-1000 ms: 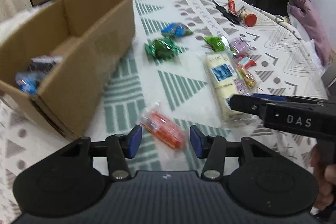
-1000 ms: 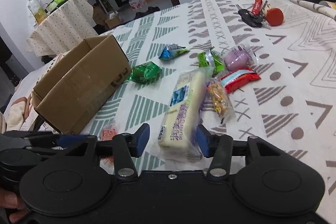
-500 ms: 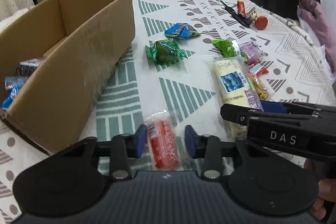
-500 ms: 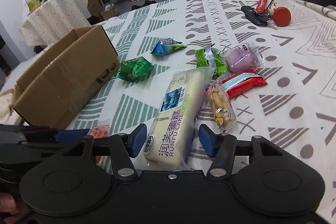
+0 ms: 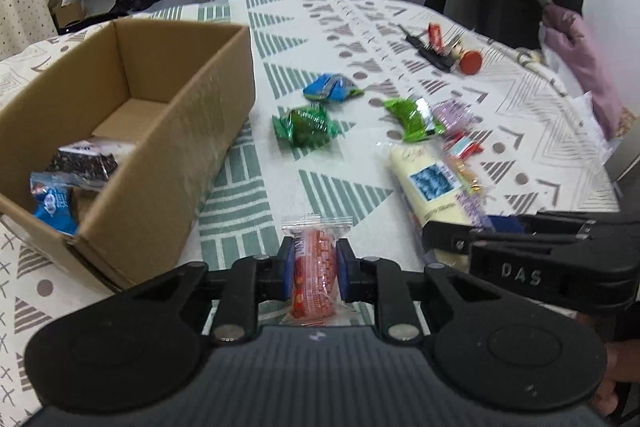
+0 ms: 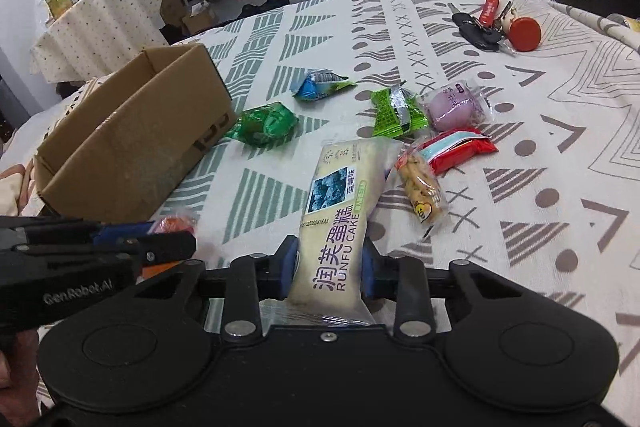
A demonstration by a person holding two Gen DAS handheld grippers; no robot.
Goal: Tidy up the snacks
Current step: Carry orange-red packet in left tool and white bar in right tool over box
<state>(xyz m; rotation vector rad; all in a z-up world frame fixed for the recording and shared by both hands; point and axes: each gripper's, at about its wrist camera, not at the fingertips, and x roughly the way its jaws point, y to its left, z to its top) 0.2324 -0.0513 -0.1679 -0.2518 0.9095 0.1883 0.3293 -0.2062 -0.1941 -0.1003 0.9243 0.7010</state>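
Left wrist: orange snack [image 5: 314,273] pinched between jaws.

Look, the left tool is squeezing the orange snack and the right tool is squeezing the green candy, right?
Not quite. The left tool does squeeze the orange snack packet, but the right tool is squeezing the Runfu cake, as the right wrist view shows. The green candy lies untouched.

Support surface: a table covered by a white tablecloth [image 6: 540,99] with green and grey geometric print. Resting on it: open cardboard box [image 5: 168,163], blue candy packet [image 6: 320,85], two green packets, purple mochi [image 6: 456,105], red wafer pack [image 6: 460,147], keys [image 6: 480,31].
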